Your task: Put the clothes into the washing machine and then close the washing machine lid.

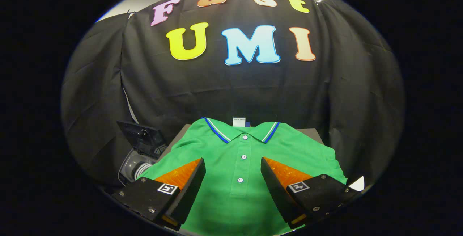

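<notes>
A green polo shirt (235, 156) with a blue-and-white trimmed collar and a row of white buttons lies spread flat on a table (311, 133), its collar at the far side. My gripper (233, 172) is open above the shirt's front, with the button placket showing between the two fingers. Neither finger touches the cloth as far as I can tell. To the left of the shirt and lower down stands the washing machine (135, 165), its dark lid (143, 138) raised and part of the grey drum opening showing.
Black cloth walls close the booth behind and on both sides. The table's far right corner shows bare beyond the shirt. A small white scrap (357, 184) lies near the right finger's base.
</notes>
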Demonstrator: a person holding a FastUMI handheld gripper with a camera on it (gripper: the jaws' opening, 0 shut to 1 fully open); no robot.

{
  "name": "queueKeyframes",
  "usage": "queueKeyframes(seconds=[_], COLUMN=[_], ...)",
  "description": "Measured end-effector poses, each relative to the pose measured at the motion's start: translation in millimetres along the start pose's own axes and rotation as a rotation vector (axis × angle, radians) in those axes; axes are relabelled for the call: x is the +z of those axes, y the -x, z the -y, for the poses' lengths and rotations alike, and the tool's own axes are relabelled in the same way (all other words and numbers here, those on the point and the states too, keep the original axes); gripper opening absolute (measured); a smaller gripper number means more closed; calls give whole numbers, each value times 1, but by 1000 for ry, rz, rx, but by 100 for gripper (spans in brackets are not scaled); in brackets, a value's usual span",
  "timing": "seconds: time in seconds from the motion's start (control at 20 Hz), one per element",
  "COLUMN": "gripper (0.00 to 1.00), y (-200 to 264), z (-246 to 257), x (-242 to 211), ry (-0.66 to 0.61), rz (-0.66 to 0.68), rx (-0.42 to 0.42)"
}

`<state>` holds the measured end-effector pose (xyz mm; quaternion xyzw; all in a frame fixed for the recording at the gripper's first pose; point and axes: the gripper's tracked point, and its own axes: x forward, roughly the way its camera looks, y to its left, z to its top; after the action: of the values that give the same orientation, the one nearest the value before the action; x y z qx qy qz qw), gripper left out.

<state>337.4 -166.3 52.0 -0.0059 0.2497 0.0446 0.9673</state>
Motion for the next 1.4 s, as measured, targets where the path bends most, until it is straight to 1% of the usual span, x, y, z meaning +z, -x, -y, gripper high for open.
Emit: queueKeyframes(seconds=[0.4, 0.55, 0.75, 0.95, 1.0, 1.1, 1.2, 1.35, 1.4], gripper=[95, 95, 95, 88, 84, 69, 57, 8, 4], y=[-46, -52, -50, -52, -51, -53, -53, -54, -55], z=[13, 9, 9, 9, 9, 5, 2, 9, 9], x=[-11, -19, -19, -19, -19, -18, -17, -12, -13], ry=[-11, 56, 55, 63, 63, 62, 79, 52, 61], rz=[-113, -135, -145, -140, -140, -136, -129, -72, -69], rx=[3, -6, -2, 17, 18, 22, 48, 32, 28])
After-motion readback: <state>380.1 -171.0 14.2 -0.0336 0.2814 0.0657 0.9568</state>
